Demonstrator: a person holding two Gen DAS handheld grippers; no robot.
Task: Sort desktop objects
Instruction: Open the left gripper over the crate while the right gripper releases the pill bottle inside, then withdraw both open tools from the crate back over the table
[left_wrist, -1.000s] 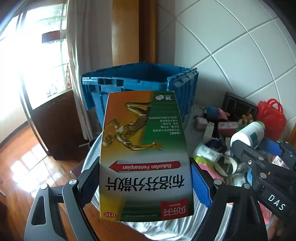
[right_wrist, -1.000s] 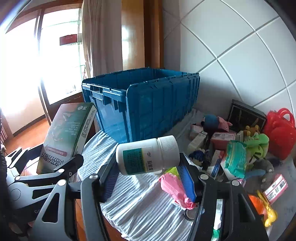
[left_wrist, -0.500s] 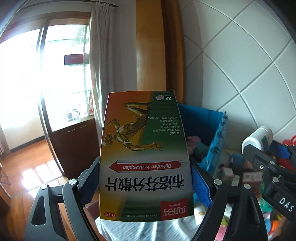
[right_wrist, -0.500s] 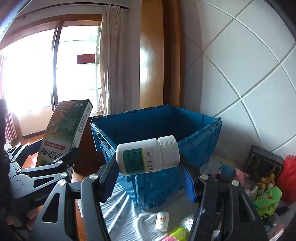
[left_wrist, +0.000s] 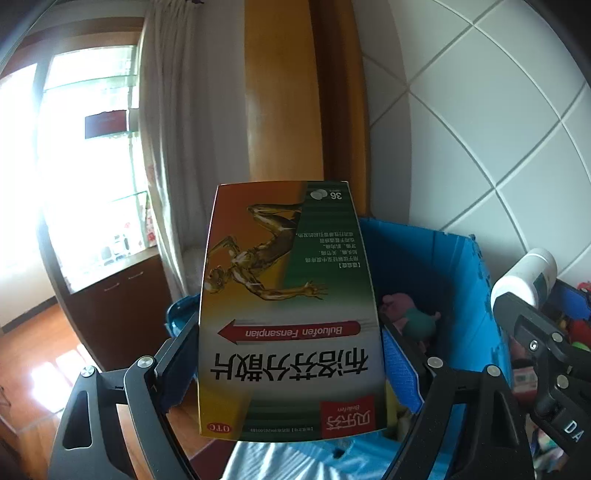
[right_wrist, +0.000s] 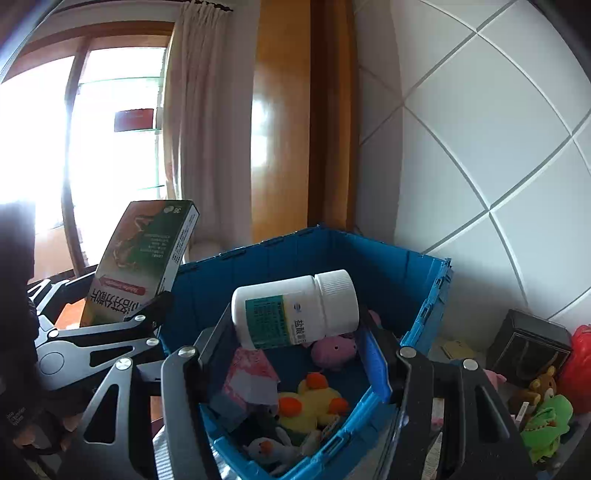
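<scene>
My left gripper (left_wrist: 290, 354) is shut on a tall orange-and-green medicine box (left_wrist: 290, 314), held upright over the near left corner of the blue crate (left_wrist: 458, 273). In the right wrist view the same medicine box (right_wrist: 142, 258) shows at the left. My right gripper (right_wrist: 295, 349) is shut on a white pill bottle (right_wrist: 295, 310) with a green label, lying sideways above the blue crate (right_wrist: 424, 280). That pill bottle (left_wrist: 524, 278) also appears at the right edge of the left wrist view. Inside the crate lie a pink plush (right_wrist: 334, 349), a yellow duck plush (right_wrist: 314, 402) and a pink packet (right_wrist: 251, 376).
Right of the crate on the table are a dark box (right_wrist: 528, 345), a red bag (right_wrist: 580, 369), a green plush (right_wrist: 546, 421) and small toys. A white tiled wall (right_wrist: 480, 147) stands behind, with a curtain (right_wrist: 207, 129) and bright window to the left. A wooden floor (left_wrist: 29, 354) lies below left.
Both grippers rose and moved toward the crate with their loads still held. The crate went from far ahead to directly under the fingers, and its inside now shows.
</scene>
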